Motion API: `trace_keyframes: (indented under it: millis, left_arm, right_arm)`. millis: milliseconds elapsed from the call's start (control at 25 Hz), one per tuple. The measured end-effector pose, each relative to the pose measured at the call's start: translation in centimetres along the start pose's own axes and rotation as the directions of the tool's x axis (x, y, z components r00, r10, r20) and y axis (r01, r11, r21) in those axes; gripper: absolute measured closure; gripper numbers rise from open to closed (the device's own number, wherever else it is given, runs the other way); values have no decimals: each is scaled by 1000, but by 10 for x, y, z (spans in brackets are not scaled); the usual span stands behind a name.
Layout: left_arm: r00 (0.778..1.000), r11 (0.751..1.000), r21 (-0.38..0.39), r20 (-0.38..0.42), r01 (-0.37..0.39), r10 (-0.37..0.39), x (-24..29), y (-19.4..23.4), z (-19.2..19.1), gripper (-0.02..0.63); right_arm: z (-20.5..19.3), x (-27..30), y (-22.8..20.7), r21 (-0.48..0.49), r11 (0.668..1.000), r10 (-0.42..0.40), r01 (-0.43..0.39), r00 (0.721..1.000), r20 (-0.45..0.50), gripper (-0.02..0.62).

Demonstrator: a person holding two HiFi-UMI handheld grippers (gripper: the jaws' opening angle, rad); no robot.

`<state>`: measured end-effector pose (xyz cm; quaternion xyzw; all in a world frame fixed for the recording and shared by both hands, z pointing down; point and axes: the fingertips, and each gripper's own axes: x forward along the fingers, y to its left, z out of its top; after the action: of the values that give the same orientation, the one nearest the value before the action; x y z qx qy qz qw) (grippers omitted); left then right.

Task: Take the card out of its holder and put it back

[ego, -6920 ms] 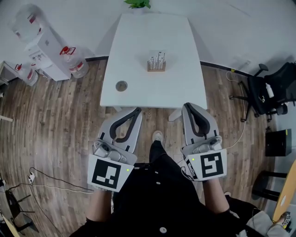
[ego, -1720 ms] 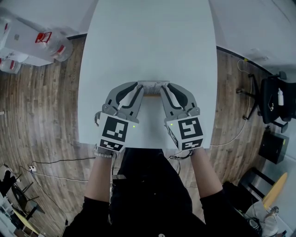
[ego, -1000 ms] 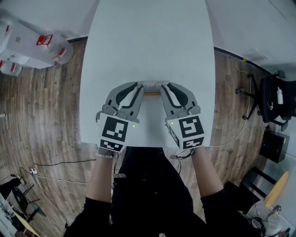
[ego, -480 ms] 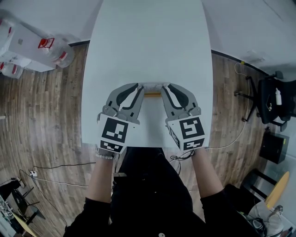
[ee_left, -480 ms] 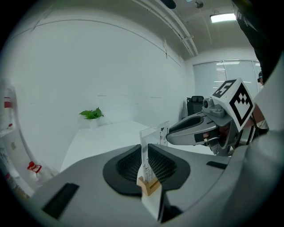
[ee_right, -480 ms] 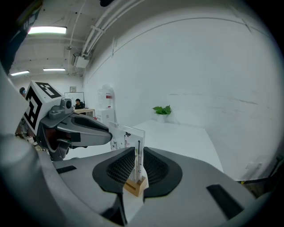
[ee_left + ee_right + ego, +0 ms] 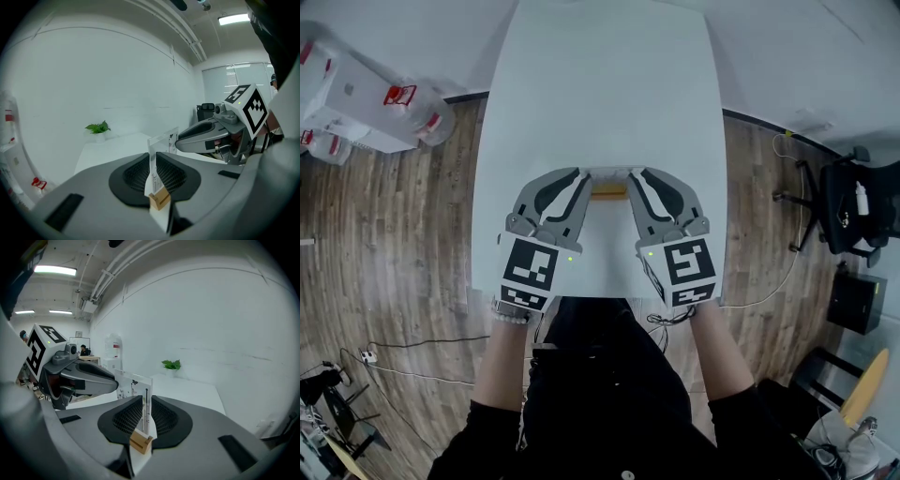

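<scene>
A clear printed card (image 7: 609, 172) stands upright in a small wooden holder (image 7: 609, 192) near the front of the white table (image 7: 600, 75). My left gripper (image 7: 587, 174) is shut on the card's left edge and my right gripper (image 7: 632, 174) is shut on its right edge. In the left gripper view the card (image 7: 162, 143) runs edge-on between the black pads (image 7: 136, 176), with the wooden holder (image 7: 160, 199) just below. The right gripper view shows the same: the card (image 7: 136, 387) between the pads (image 7: 164, 418), the holder (image 7: 140, 442) beneath.
A water dispenser with spare bottles (image 7: 356, 112) stands on the wooden floor at the left. An office chair (image 7: 853, 202) is at the right. A small potted plant (image 7: 97, 127) sits at the table's far end. The table's front edge is close to the person's body.
The person has stepped up to the table and both grippers have gone from hanging in front of it to the card. Over the last second they barely move.
</scene>
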<state>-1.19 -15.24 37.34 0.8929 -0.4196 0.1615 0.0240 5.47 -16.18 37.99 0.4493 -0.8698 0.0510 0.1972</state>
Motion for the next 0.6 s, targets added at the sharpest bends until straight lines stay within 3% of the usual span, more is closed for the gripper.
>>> trace_keyframes:
  millis: [600]
  left_arm:
    - [997, 998, 63, 74, -6, 1, -29, -3, 68, 552]
  right_arm:
    - [62, -40, -2, -36, 998, -49, 52, 994, 95, 506]
